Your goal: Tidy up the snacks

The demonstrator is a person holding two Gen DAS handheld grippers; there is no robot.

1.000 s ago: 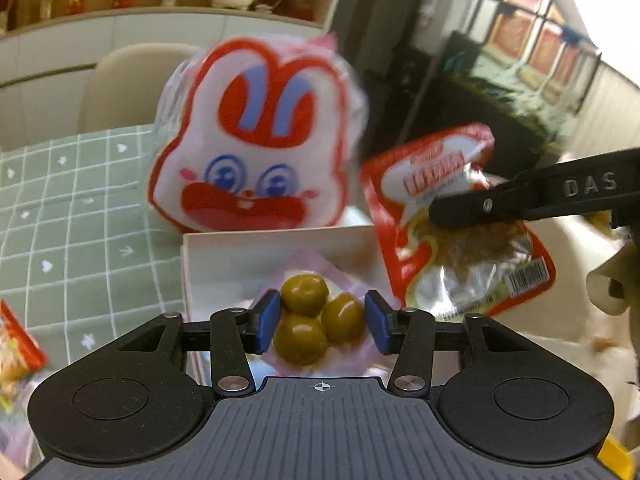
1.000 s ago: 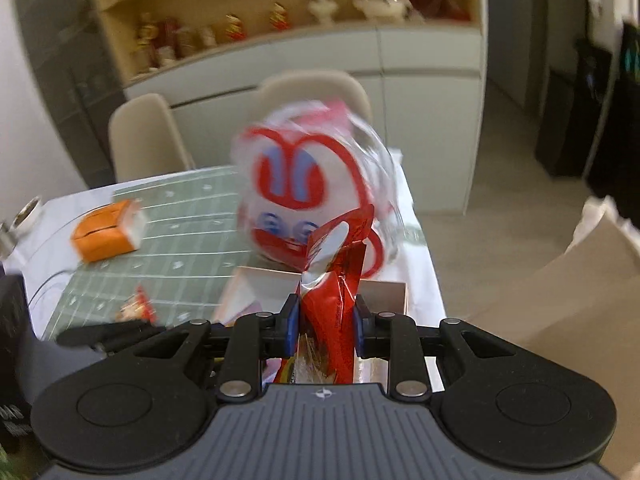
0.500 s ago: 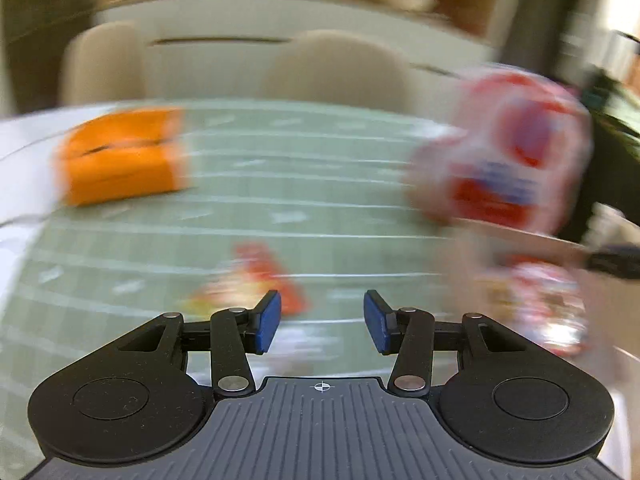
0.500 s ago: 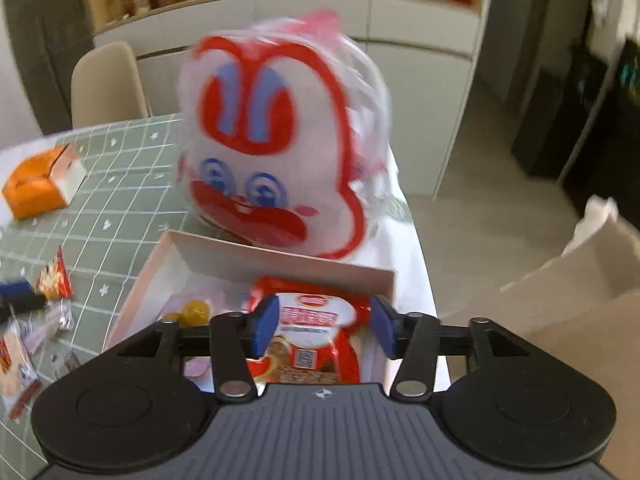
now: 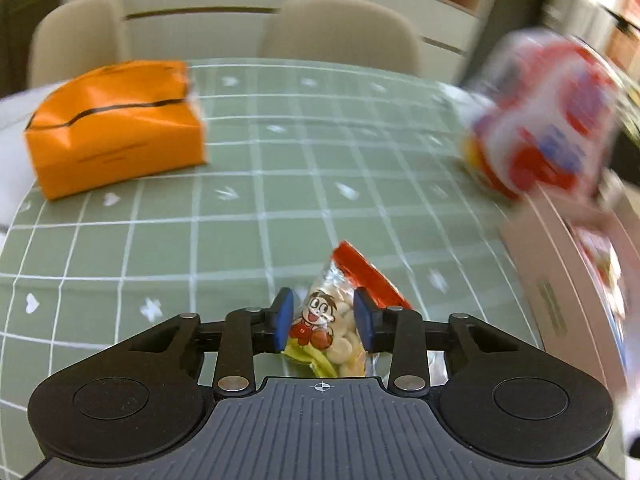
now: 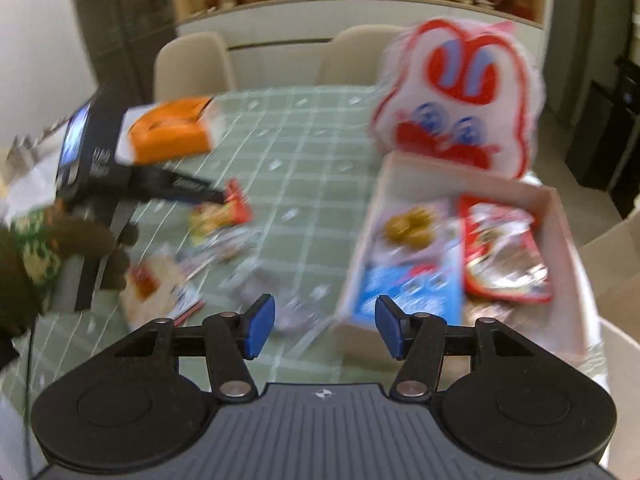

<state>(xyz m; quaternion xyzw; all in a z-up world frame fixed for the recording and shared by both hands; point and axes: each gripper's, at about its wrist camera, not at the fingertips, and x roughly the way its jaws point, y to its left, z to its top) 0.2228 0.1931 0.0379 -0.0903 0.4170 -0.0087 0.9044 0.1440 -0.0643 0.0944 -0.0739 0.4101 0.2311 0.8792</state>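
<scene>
Low in the frame, the left claw (image 5: 323, 325) is straddling a cartoon snack packet (image 5: 335, 320), pads unclenched beside it, packet pointing away toward upper right.

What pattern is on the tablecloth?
Sage green tablecloth with a white grid and small white motifs; clearest in the left wrist view.

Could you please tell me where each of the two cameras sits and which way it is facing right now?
Left wrist: on the left gripper, low over the green tablecloth, facing a cartoon snack bag between its fingers.
Right wrist: on the right gripper, higher, looking down at the pink box; the person's sleeved left arm shows.
Shared: orange packet, rabbit bag, the box, the snack bag.
</scene>
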